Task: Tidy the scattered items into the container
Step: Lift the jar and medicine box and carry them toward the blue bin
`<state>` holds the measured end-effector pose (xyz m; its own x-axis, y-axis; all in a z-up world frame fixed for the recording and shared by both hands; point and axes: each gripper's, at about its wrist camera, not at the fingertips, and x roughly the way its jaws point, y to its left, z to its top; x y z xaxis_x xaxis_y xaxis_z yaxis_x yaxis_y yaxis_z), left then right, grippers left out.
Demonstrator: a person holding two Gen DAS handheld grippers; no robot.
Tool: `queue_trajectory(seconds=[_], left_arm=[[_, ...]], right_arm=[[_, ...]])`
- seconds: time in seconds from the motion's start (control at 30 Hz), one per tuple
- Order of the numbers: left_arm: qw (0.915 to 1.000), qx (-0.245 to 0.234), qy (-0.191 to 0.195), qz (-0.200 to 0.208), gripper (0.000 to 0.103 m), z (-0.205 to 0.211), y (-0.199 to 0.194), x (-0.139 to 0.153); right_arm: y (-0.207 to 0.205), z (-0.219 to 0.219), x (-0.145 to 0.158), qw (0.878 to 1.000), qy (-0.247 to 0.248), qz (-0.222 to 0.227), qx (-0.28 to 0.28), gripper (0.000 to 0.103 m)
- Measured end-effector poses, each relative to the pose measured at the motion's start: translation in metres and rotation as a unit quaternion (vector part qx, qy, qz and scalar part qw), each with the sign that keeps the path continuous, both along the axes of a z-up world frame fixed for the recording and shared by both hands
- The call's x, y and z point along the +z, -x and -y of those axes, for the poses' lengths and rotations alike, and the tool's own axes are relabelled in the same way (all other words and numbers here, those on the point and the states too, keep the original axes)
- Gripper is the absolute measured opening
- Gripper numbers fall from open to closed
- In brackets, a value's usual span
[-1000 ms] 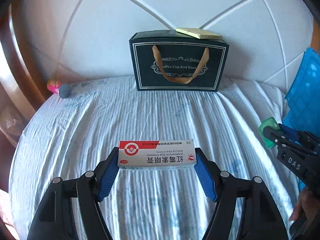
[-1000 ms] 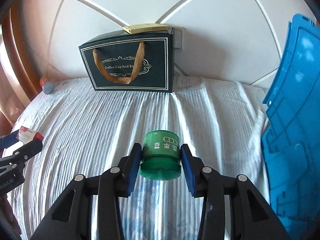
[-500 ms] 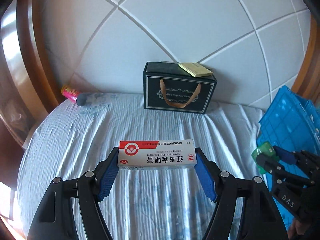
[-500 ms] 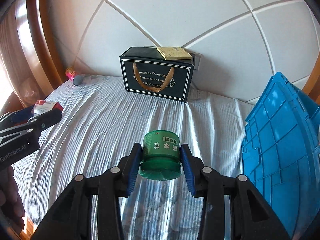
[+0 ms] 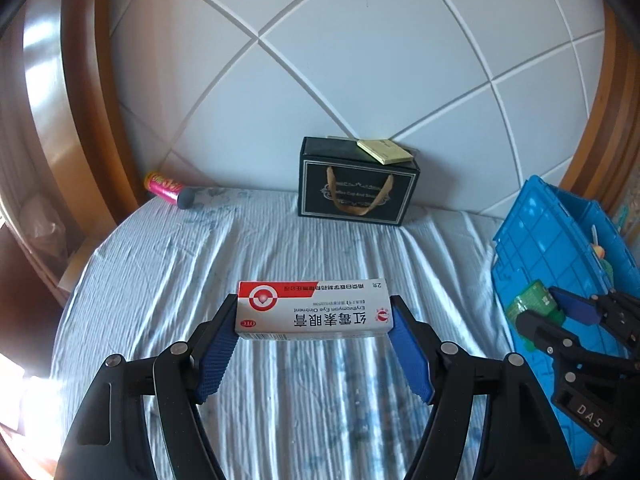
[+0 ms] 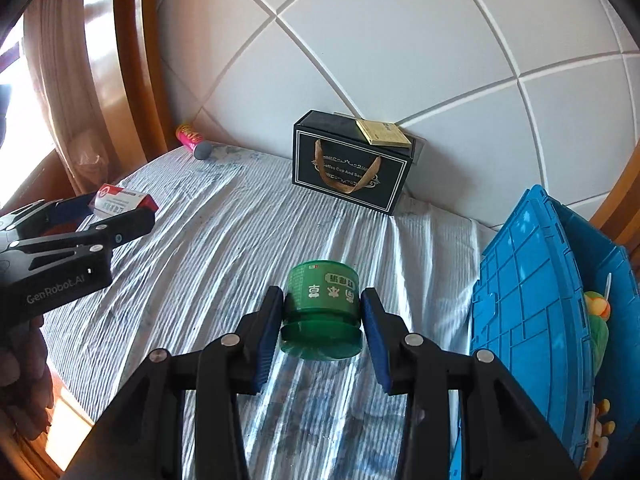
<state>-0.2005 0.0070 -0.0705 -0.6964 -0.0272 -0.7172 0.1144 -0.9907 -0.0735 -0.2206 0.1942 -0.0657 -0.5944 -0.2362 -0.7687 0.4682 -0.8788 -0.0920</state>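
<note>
My left gripper (image 5: 312, 322) is shut on a white and red ointment box (image 5: 312, 310), held crosswise by its two ends above the striped bed sheet. My right gripper (image 6: 322, 316) is shut on a small green jar (image 6: 322, 306), gripped at its sides with the lid toward the camera. The blue plastic crate (image 6: 532, 308) stands at the right edge of the bed, with a few colourful items inside. In the left wrist view the right gripper (image 5: 540, 312) and its green jar (image 5: 534, 300) hang in front of the blue crate (image 5: 548, 240).
A dark gift bag (image 5: 356, 188) with gold handles stands against the padded headboard, a yellow pad (image 5: 384, 151) on top. A pink tube with a grey cap (image 5: 170, 190) lies at the far left of the bed. A wooden frame (image 5: 80, 100) curves round the headboard.
Both grippers have risen and pulled back from the bed, each keeping its item. The gift bag looks smaller and farther, and more of the blue crate shows at the right.
</note>
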Motion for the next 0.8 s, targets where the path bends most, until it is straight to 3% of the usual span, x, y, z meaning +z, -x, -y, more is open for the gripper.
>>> queue_trajectory(seconds=[0.3,0.8], left_arm=[[0.9996,0.005,0.018,-0.02,0.072,-0.006,-0.039,0.023],[0.9982,0.003,0.042,-0.042,0.072,-0.066,-0.069,0.052]], right_arm=[[-0.049,-0.003,0.022,0.998,0.042,-0.008,0.04,0.039],[-0.072,-0.062,0.038,0.997,0.061,-0.029,0.046,0.039]])
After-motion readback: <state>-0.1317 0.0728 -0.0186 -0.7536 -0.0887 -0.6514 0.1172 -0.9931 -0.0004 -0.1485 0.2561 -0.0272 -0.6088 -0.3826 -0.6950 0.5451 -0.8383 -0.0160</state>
